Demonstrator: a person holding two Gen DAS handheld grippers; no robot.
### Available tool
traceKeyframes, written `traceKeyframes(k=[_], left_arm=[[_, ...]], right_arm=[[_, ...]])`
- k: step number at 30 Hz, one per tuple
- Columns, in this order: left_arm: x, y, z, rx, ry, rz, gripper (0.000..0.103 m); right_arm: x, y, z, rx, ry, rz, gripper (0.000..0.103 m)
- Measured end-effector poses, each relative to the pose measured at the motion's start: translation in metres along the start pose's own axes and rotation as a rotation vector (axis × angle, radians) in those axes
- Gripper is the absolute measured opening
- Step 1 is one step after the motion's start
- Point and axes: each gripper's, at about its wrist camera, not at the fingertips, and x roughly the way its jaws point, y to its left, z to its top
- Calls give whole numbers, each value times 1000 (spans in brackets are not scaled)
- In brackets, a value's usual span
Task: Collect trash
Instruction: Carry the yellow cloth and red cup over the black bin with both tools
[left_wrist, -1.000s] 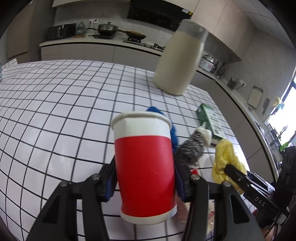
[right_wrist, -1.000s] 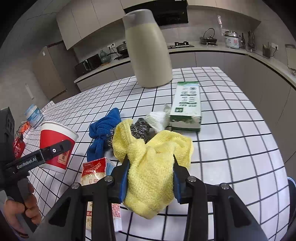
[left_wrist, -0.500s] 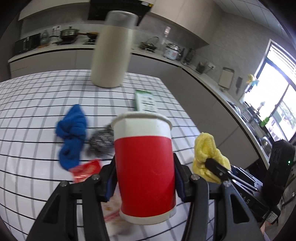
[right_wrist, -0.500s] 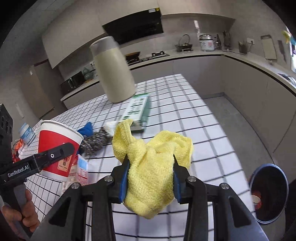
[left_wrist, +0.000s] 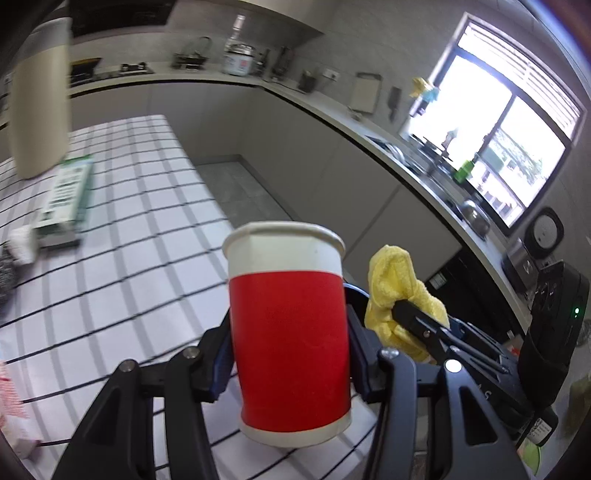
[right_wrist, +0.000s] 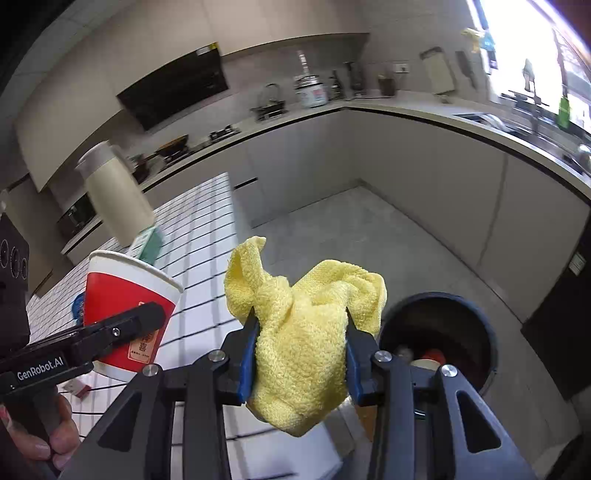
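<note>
Partway done, by the look of it. Left gripper (left_wrist: 290, 354) clamped on a red-and-white paper cup (left_wrist: 288, 328); right gripper (right_wrist: 297, 354) clamped on a crumpled yellow terry cloth (right_wrist: 303, 332). Round dark bin (right_wrist: 437, 336) on the floor, just right of and below the right gripper, already holding some items. Green carton (left_wrist: 66, 195) left on the tiled counter (left_wrist: 147, 236), far left of the cup. Past the counter edge: open floor, nothing in the way.
</note>
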Motion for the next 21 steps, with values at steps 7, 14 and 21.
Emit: traceKeyframes(k=[7, 14, 21], left_arm=[[47, -61, -2, 70, 80, -87, 53], [86, -100, -7, 113, 155, -131, 53], [114, -119, -14, 119, 209, -126, 53]], right_arm=[[-27, -81, -8, 103, -11, -109, 41], [-45, -139, -22, 171, -7, -177, 41], [-43, -183, -32, 220, 10, -208, 41]])
